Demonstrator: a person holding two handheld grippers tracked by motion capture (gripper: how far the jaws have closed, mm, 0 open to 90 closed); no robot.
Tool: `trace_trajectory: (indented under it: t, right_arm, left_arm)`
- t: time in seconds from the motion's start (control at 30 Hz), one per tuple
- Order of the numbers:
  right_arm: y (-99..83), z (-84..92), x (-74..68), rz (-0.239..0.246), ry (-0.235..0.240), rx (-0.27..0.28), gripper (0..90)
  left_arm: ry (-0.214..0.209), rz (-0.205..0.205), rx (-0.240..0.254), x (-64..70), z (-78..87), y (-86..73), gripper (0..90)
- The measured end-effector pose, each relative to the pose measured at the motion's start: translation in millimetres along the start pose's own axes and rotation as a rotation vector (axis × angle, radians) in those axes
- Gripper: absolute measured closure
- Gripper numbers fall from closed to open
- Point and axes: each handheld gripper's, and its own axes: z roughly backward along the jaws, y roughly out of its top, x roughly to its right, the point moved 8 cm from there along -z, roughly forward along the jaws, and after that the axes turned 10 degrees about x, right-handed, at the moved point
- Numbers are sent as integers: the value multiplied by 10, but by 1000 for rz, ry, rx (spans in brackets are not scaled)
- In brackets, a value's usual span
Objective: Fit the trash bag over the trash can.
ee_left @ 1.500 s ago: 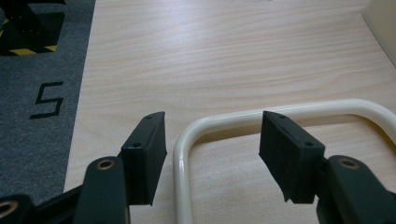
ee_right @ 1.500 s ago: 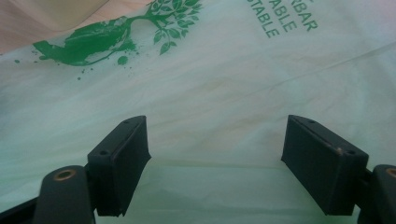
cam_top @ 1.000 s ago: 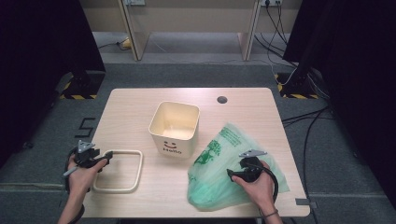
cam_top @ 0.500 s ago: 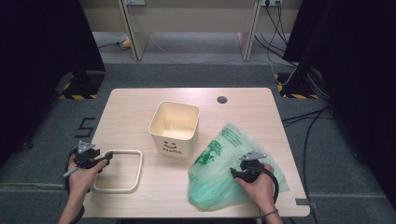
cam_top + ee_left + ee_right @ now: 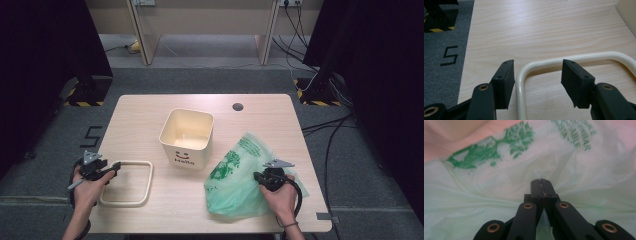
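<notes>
A thin green plastic bag [image 5: 235, 175] with a tree print lies crumpled on the table's right front. My right gripper [image 5: 260, 176] rests on its right part. In the right gripper view the jaws [image 5: 541, 181] have just been closing and now stand together, pinching a fold of the bag [image 5: 499, 170]. At the left front lies a cream rounded-square ring [image 5: 150, 182]. My left gripper [image 5: 112, 167] is open at its near left corner, and the ring's tube [image 5: 584, 57] runs between the spread jaws [image 5: 537, 67] without touching the pads.
A cream square bin [image 5: 184, 155] with "Hello" on its front stands open-topped mid-table, between the ring and the bag. The light wooden table [image 5: 150, 115] has a dark cable hole [image 5: 238, 106] at the back. Grey floor, cables and dark curtains surround it.
The right hand has shifted slightly on the bag. The left hand and the ring have kept still.
</notes>
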Motion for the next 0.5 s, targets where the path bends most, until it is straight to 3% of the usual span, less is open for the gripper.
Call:
trace_trajectory:
  t: [0.5]
  right_arm:
    - [486, 222, -88, 16, -2, 308, 900]
  left_arm:
    - [-1, 3, 4, 0, 7, -4, 438]
